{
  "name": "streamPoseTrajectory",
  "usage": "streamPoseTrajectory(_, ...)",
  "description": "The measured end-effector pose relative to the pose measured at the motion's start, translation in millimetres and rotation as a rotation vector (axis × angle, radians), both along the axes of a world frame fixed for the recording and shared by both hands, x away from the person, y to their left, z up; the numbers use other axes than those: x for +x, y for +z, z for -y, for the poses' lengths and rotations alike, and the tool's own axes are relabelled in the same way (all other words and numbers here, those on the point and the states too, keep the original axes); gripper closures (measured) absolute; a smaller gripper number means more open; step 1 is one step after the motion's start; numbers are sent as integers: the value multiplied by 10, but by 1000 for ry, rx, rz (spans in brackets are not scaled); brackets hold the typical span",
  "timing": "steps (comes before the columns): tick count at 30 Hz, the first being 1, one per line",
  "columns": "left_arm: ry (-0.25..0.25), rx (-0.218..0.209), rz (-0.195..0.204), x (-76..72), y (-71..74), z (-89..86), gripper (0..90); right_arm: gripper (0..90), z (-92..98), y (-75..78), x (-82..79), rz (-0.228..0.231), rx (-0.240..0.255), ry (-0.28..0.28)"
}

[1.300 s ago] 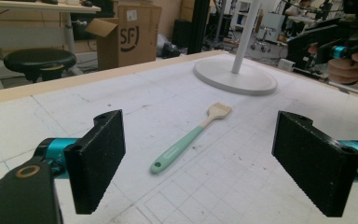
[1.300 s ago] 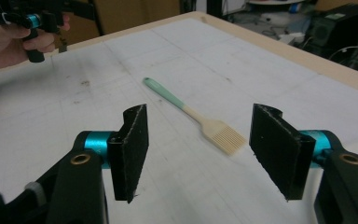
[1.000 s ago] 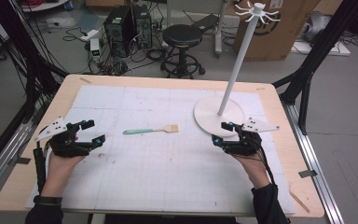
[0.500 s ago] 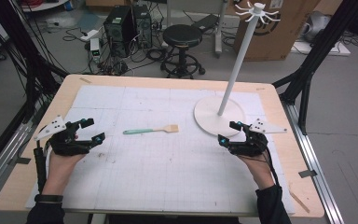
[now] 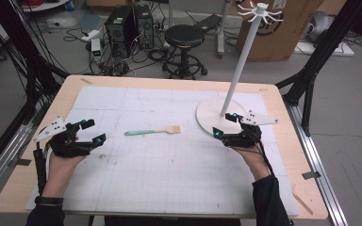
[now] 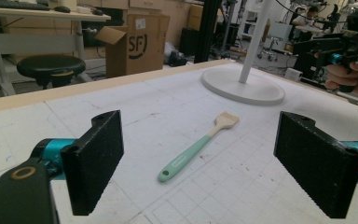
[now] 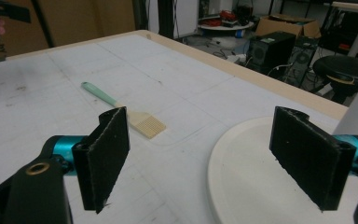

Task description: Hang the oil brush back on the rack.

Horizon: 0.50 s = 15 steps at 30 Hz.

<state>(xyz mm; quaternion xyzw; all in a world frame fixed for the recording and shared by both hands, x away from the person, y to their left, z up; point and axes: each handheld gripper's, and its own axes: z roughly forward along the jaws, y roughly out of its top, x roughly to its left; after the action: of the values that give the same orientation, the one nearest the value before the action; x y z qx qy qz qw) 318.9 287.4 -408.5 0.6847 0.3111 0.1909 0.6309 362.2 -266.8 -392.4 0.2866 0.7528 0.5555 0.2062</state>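
Observation:
A brush (image 5: 153, 131) with a mint-green handle and tan bristles lies flat on the white gridded mat, near the middle. My left gripper (image 5: 94, 131) rests at the left of the table, open and empty. In the left gripper view the brush (image 6: 191, 151) lies a little ahead of its jaws. My right gripper (image 5: 224, 124) hovers at the near rim of the white stand's round base (image 5: 206, 109). Its jaws have just been opening and nothing is between them. In the right gripper view one jaw stands over the base (image 7: 256, 186), and the brush (image 7: 121, 109) lies farther off.
A tall white pole (image 5: 240, 61) with hooks at its top rises from the base at the back right. The wooden table edge (image 5: 169, 81) frames the mat. A stool, computer towers and a cardboard box stand on the floor beyond.
The right gripper has shifted slightly farther from me, onto the base's rim, and its jaws stand a bit wider. The left gripper and the brush have stayed put.

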Motion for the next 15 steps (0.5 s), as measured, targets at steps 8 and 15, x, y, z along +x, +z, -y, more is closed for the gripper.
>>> streamPoseTrajectory(8,-1,-1,9,-32,26,-8,166,199,-261,25,251,1,5,-17)
streamPoseTrajectory(15,-9,-2,9,-8,20,21,167,199,-468,1,459,-27,55,-40)
